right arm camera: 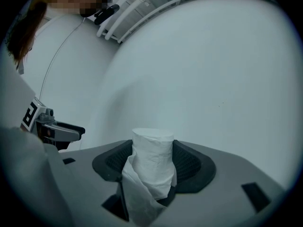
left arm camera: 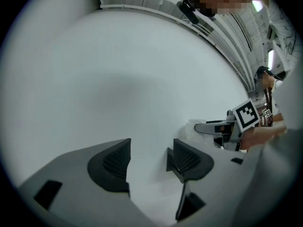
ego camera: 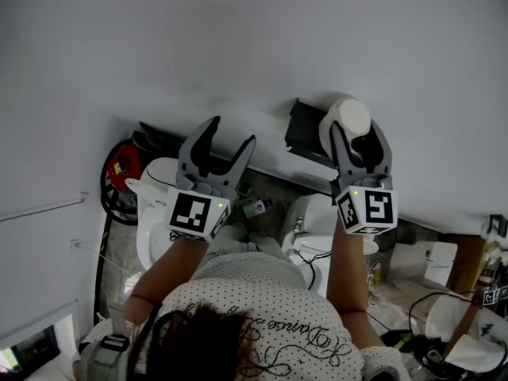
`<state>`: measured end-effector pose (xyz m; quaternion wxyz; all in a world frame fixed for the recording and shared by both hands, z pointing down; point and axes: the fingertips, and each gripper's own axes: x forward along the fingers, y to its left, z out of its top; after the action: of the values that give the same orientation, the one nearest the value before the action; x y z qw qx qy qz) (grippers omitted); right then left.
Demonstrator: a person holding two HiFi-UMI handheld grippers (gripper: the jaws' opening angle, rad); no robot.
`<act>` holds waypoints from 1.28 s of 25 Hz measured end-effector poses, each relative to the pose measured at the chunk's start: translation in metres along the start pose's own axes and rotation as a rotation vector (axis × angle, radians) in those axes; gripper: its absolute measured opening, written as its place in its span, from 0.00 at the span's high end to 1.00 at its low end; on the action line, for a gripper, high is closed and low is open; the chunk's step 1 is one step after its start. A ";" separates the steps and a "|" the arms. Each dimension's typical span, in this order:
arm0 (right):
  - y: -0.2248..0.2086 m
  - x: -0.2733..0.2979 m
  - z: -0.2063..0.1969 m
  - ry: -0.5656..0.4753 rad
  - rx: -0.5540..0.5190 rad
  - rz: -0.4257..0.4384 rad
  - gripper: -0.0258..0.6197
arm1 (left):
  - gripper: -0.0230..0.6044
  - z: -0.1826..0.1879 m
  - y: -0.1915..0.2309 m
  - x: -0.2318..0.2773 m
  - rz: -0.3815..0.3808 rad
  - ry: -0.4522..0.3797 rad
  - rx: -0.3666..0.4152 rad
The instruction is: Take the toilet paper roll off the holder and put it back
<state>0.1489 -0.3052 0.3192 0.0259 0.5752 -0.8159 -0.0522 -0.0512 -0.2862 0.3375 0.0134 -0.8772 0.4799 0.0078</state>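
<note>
The white toilet paper roll (ego camera: 349,117) is clamped upright between the jaws of my right gripper (ego camera: 357,137), just right of the black wall holder (ego camera: 305,133). In the right gripper view the roll (right arm camera: 152,148) fills the gap of the right gripper (right arm camera: 151,163), both pads press on it, and a loose tail of paper hangs down in front. My left gripper (ego camera: 230,133) is held up to the left of the holder, open and empty. In the left gripper view the left gripper (left arm camera: 149,160) faces the bare white wall, with the right gripper (left arm camera: 222,128) and the roll (left arm camera: 195,126) off to the right.
A white wall (ego camera: 238,46) fills the space ahead. Below stand a white toilet (ego camera: 155,213), a red coiled object (ego camera: 119,169) by the wall, a second white fixture (ego camera: 317,232), and clutter and cables on the floor at the lower right (ego camera: 444,292).
</note>
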 end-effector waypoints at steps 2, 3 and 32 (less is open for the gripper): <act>0.001 0.000 -0.002 0.006 -0.011 0.000 0.54 | 0.54 -0.001 0.000 0.000 -0.001 -0.001 0.001; 0.002 0.001 -0.003 0.010 -0.018 0.001 0.54 | 0.54 -0.001 0.000 0.001 -0.002 -0.003 0.000; -0.004 -0.021 0.061 -0.129 -0.063 -0.024 0.47 | 0.54 0.016 -0.012 -0.004 -0.030 -0.024 0.021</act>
<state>0.1533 -0.2830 0.2588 -0.0094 0.5795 -0.8068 -0.1151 -0.0434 -0.2762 0.3222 0.0284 -0.8840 0.4664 0.0134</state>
